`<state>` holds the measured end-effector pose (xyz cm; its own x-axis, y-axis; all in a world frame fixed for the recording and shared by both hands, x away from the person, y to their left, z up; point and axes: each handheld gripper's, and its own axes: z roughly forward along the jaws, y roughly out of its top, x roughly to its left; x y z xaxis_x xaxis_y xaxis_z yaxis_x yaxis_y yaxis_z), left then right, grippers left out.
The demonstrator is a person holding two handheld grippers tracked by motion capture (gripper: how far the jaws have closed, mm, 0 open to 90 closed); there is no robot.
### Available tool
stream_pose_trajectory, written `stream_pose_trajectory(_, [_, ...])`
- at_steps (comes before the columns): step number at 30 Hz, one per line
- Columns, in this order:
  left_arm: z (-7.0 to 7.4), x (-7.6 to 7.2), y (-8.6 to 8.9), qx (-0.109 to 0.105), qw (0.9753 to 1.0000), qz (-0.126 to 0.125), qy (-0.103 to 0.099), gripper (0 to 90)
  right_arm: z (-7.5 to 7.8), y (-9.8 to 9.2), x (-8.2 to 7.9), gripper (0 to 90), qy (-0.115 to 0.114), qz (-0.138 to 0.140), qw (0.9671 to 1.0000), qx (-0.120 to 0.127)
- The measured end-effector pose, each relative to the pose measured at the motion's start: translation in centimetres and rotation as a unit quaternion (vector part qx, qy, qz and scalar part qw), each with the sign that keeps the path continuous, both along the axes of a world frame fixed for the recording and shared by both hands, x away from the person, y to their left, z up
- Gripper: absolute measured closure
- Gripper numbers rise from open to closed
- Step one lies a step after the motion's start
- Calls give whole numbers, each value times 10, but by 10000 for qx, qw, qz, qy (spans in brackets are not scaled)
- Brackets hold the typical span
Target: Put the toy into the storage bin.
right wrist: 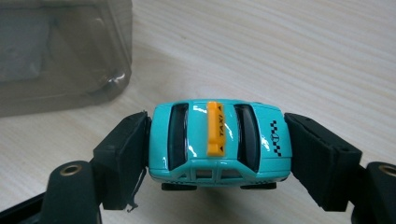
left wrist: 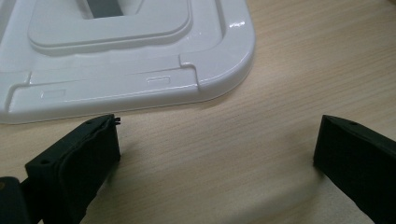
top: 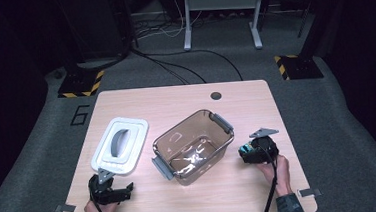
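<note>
A turquoise toy taxi (right wrist: 219, 140) with an orange roof sign sits between the two black jaws of my right gripper (right wrist: 217, 149), which press on its front and rear; it shows as a small teal patch (top: 246, 149) in the high view, right of the bin, at my right gripper (top: 253, 151). A clear brownish plastic bin (top: 192, 144) with grey latches stands mid-table, seemingly empty. Its white lid (top: 120, 145) with a grey handle lies flat to the left. My left gripper (top: 115, 190) is open just below the lid's near edge (left wrist: 140, 88), with bare wood between the jaws (left wrist: 219, 154).
The light wooden table (top: 185, 98) has a round cable hole (top: 216, 95) near its far edge. Grey carpet, cables and black stands with yellow-black bases surround the table. The bin's corner (right wrist: 65, 56) stands just beyond the taxi, to the upper left in the right gripper view.
</note>
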<state>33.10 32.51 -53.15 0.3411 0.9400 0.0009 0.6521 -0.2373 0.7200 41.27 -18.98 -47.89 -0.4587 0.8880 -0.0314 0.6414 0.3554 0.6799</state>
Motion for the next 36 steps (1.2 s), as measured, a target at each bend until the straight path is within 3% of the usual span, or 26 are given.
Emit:
stream_pose_trajectory(17, [0, 0, 0, -5, 10000, 0, 3, 0, 13, -8, 29, 243, -87, -175, 9998, -39])
stream_pose_trajectory(36, [0, 0, 0, -3, 10000, -1, -1, 0, 41, -7, 43, 243, -274, -222, 9994, -65])
